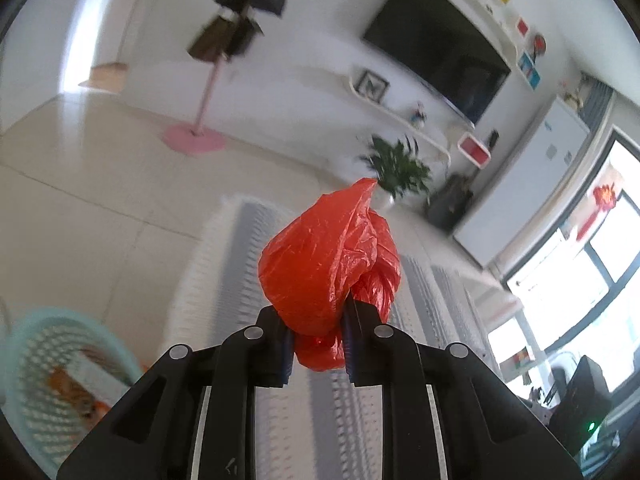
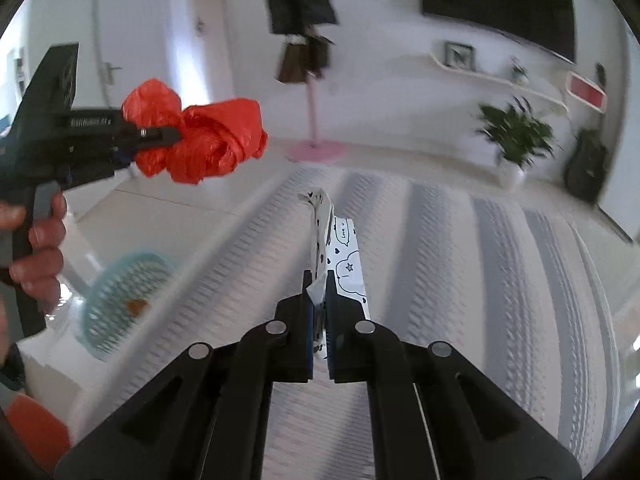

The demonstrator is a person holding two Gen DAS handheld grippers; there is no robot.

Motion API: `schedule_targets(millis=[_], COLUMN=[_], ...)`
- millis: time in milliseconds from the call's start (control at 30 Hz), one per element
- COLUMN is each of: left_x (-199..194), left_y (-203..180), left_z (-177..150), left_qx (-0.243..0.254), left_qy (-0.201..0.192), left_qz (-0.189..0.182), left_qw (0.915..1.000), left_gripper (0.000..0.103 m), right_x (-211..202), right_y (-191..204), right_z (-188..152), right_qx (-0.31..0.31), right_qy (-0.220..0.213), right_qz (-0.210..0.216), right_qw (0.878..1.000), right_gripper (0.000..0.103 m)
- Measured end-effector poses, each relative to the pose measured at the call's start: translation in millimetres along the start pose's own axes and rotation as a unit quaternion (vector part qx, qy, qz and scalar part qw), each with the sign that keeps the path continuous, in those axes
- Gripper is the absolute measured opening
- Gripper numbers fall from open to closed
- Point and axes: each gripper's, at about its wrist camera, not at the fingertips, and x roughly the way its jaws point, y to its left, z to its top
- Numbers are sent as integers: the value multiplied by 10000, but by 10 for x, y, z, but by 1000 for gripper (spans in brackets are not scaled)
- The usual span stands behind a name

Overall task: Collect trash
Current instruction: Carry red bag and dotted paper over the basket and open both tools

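My left gripper point(image 1: 318, 320) is shut on a crumpled red plastic bag point(image 1: 332, 264) and holds it in the air above the rug. The right wrist view shows that gripper point(image 2: 160, 136) and the red bag point(image 2: 204, 136) at the upper left. My right gripper point(image 2: 319, 284) is shut on a white printed wrapper point(image 2: 332, 248) with small black drawings, held up above the rug. A turquoise mesh basket point(image 1: 52, 380) stands low at the left and holds something orange; it also shows in the right wrist view point(image 2: 124, 300).
A grey and white striped rug point(image 2: 460, 280) covers the floor ahead. A pink coat stand point(image 1: 200, 128), a potted plant point(image 1: 400, 168), a wall TV point(image 1: 440, 48) and shelves stand at the far wall. Windows are at the right.
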Motion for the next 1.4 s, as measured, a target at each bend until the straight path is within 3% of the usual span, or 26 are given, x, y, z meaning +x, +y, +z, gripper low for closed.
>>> schedule_targets(millis=[233, 467, 700, 933, 1067, 1167, 1200, 1233, 1267, 1400], left_x=[-1007, -1627, -1556, -1266, -1252, -1273, -1285, -1275, -1297, -1353], left_y=[583, 1303, 1957, 2249, 2397, 2417, 2415, 2405, 2405, 2310], left_z=[24, -272, -600, -736, -771, -775, -766, -782, -774, -747], left_qx=[-275, -742, -1197, -1140, -1303, -1305, -1290, -1283, -1289, -1256], left_qy=[-607, -801, -455, 214, 315, 281, 263, 251, 219, 132], left_qz=[387, 1128, 1552, 2118, 2032, 2024, 2049, 2058, 2066, 2082], left_qw=[9970, 9876, 9795, 9704, 9699, 9702, 9699, 9698, 9697, 9699], left_gripper=[17, 17, 17, 20, 30, 38, 39, 42, 46, 47], right_x=[-28, 316, 946, 1313, 1487, 1564, 1572, 1564, 1543, 1452], right_y=[889, 1755, 2491, 2723, 2762, 2737, 2719, 2682, 2648, 2540], right_z=[409, 548, 316, -34, -140, -153, -160, -169, -166, -103], right_qx=[-337, -345, -542, -647, -555, -484, -440, -402, -339, -219], right_qy=[-147, 255, 1073, 1526, 1708, 1834, 1860, 1864, 1818, 1689], right_qz=[867, 1715, 1950, 2132, 2134, 2134, 2152, 2159, 2178, 2108], right_qw=[9956, 9843, 9734, 9628, 9603, 9584, 9577, 9576, 9583, 9626], right_gripper=[3, 3, 3, 4, 5, 16, 27, 46, 54, 57])
